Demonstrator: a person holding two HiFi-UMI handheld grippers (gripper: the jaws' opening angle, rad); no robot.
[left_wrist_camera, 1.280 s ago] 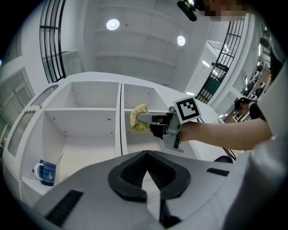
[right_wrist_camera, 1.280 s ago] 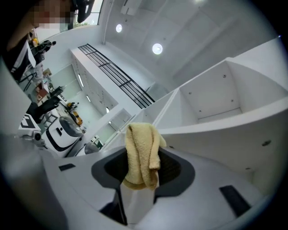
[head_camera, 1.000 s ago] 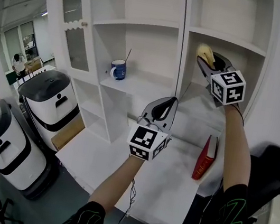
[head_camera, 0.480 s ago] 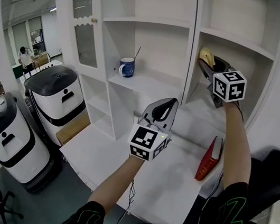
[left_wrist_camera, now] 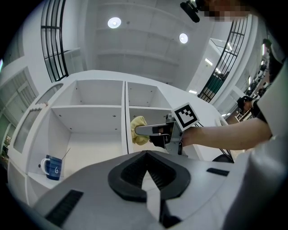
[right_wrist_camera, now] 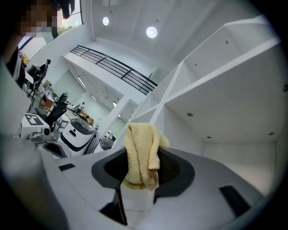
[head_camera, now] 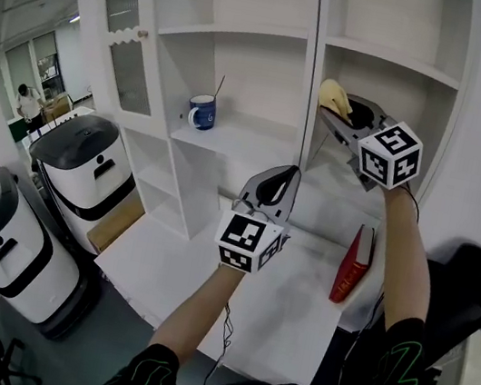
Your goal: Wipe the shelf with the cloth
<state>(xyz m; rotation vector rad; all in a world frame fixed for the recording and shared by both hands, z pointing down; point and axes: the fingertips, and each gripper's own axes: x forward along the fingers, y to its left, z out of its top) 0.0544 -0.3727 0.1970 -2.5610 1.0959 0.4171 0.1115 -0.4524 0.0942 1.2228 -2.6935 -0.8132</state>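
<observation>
A yellow cloth (head_camera: 332, 95) is pinched in my right gripper (head_camera: 336, 114), raised inside the right-hand compartment of the white shelf unit (head_camera: 388, 64), close to the centre divider. From the right gripper view the cloth (right_wrist_camera: 141, 157) hangs folded over the shut jaws. In the left gripper view the same cloth (left_wrist_camera: 139, 130) shows beside the divider. My left gripper (head_camera: 281, 183) hovers lower, in front of the unit over the white counter (head_camera: 297, 289), jaws shut on nothing.
A blue mug (head_camera: 203, 113) with a stick in it stands on the left compartment's shelf (head_camera: 232, 135). A red book (head_camera: 350, 264) lies on the counter at the right. Two white robot-like machines (head_camera: 88, 169) stand on the floor to the left.
My right gripper has shifted left with the cloth, toward the centre divider. The left gripper has hardly moved.
</observation>
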